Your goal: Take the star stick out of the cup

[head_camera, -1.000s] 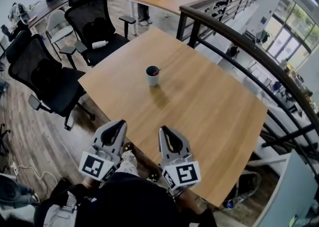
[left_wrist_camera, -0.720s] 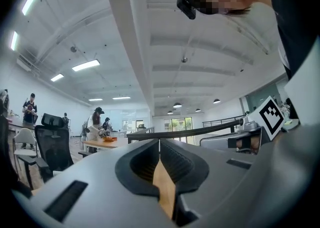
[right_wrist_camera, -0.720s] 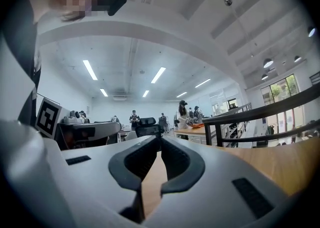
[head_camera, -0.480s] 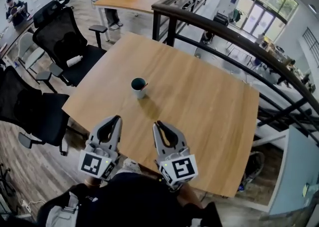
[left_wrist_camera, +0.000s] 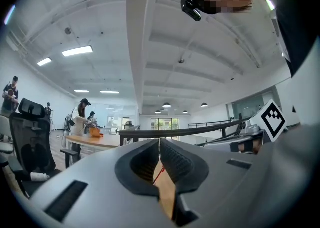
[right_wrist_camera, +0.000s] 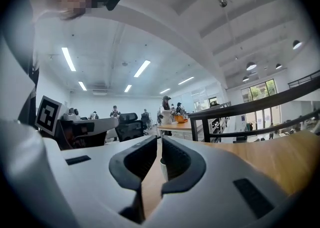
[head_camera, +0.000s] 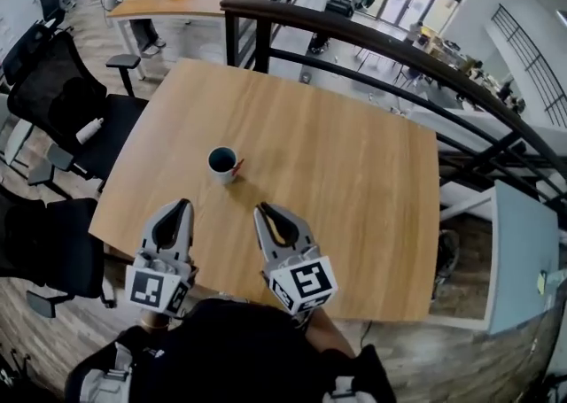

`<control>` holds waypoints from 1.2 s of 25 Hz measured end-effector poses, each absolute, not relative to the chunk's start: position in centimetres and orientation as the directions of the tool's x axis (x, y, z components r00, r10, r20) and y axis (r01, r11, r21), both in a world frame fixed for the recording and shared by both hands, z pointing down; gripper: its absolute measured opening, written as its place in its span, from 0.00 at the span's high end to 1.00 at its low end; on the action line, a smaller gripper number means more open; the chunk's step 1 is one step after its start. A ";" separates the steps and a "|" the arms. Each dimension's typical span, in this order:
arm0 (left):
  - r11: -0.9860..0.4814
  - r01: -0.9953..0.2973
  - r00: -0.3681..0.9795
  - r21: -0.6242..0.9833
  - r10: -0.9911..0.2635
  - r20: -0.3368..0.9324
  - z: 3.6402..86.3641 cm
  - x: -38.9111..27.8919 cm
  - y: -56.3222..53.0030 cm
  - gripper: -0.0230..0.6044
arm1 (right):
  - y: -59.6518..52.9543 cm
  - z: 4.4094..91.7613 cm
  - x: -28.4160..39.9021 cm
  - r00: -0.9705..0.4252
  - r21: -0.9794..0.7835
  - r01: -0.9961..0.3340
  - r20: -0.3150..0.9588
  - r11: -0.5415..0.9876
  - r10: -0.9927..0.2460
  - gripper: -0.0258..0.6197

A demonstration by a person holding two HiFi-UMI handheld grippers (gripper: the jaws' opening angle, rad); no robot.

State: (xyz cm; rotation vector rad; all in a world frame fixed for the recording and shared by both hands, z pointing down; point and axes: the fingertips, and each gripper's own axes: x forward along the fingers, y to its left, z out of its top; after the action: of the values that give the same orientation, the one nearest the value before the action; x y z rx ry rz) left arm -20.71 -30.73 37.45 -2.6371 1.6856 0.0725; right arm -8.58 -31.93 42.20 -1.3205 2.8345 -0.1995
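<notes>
Left of centre stands the cup [head_camera: 222,163] with the star stick [head_camera: 237,163]; my left gripper [head_camera: 177,207] and right gripper [head_camera: 264,211], both closed on nothing, could topple it.

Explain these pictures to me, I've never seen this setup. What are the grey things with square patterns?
They are two hand-held grippers; a person holds them, no robot arm. The downward picture is from a head camera: left gripper and right gripper hover at the near edge of the wooden table. The other two pictures look along each gripper's fingers, closed and holding nothing. The patterned cubes are part of the grippers. On the table stands one cup with a red stick poking out.
</notes>
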 end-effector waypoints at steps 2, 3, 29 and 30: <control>-0.451 -0.892 0.450 0.018 -0.892 -0.041 37.5 -20.9 -31.7 0.93 | -32.6 42.3 -9.0 -0.623 -0.119 -0.780 0.049 0.615 -0.781 0.92; -0.469 -0.883 0.468 0.017 -0.883 -0.040 37.7 -21.0 -32.1 0.93 | -33.0 42.4 -9.2 -0.611 -0.120 -0.789 0.052 0.603 -0.790 0.92; -0.662 -0.749 0.662 0.022 -0.749 -0.002 41.4 -23.3 -39.7 0.93 | -38.7 47.2 -12.7 -0.435 -0.143 -0.898 0.143 0.416 -0.889 0.92; -0.668 -0.744 0.668 0.024 -0.744 -0.002 41.5 -23.0 -39.8 0.93 | -38.6 47.1 -12.6 -0.430 -0.142 -0.900 0.148 0.411 -0.890 0.92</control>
State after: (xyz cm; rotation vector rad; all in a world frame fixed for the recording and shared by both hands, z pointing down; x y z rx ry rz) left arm -23.02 -39.83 41.46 -2.8880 1.2886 0.0190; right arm -12.56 -38.63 47.14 -1.7019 2.6802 -0.3196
